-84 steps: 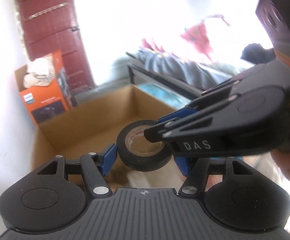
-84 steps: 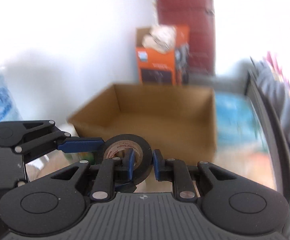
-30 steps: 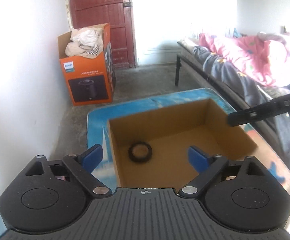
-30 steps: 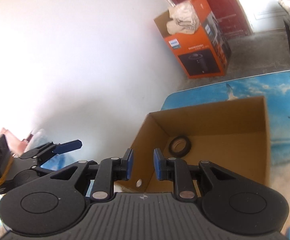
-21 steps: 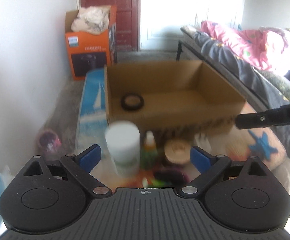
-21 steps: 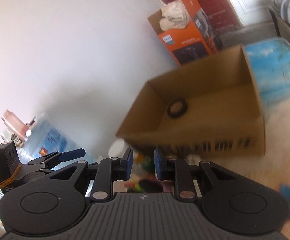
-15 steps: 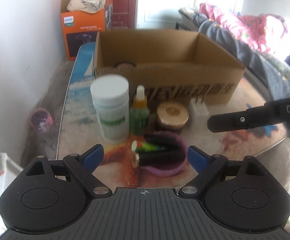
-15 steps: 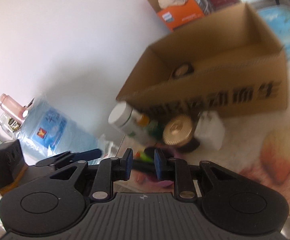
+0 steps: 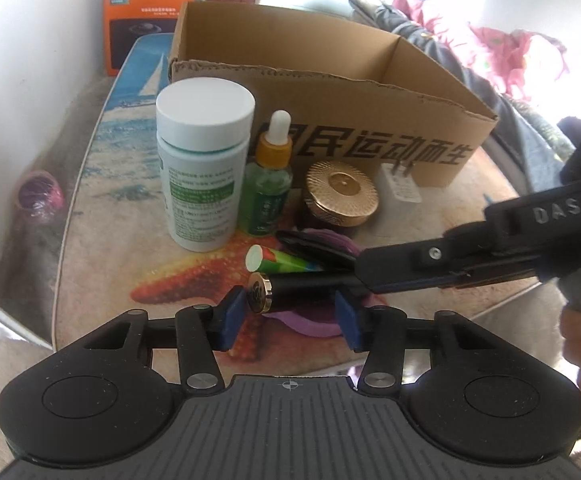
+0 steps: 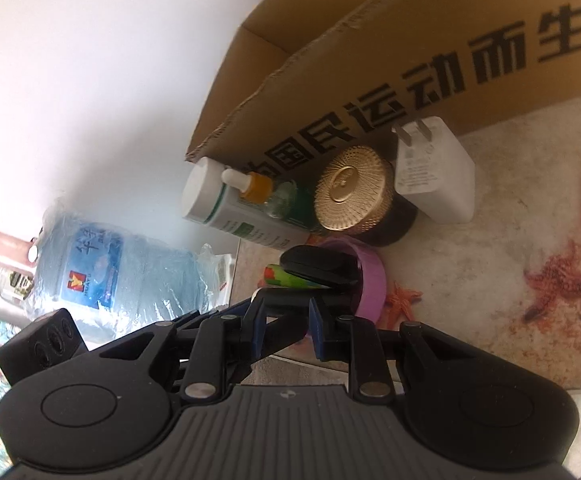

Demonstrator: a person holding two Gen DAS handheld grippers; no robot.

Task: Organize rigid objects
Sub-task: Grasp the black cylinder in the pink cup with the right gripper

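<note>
A purple bowl holds a black tube with a gold cap, a green-patterned tube and a flat black object. My left gripper is open, its blue pads either side of the black tube's gold end. My right gripper reaches in from the right, its pads apart around the same black tube; contact is unclear. The cardboard box stands behind.
In front of the box stand a white pill bottle, a green dropper bottle, a gold-lidded jar and a white charger. A water jug lies left of the table. An orange box is on the floor.
The tape roll, held earlier, now lies in the box. Both grippers have pulled back from the box and dropped to the purple bowl. The left pads have narrowed around the black tube.
</note>
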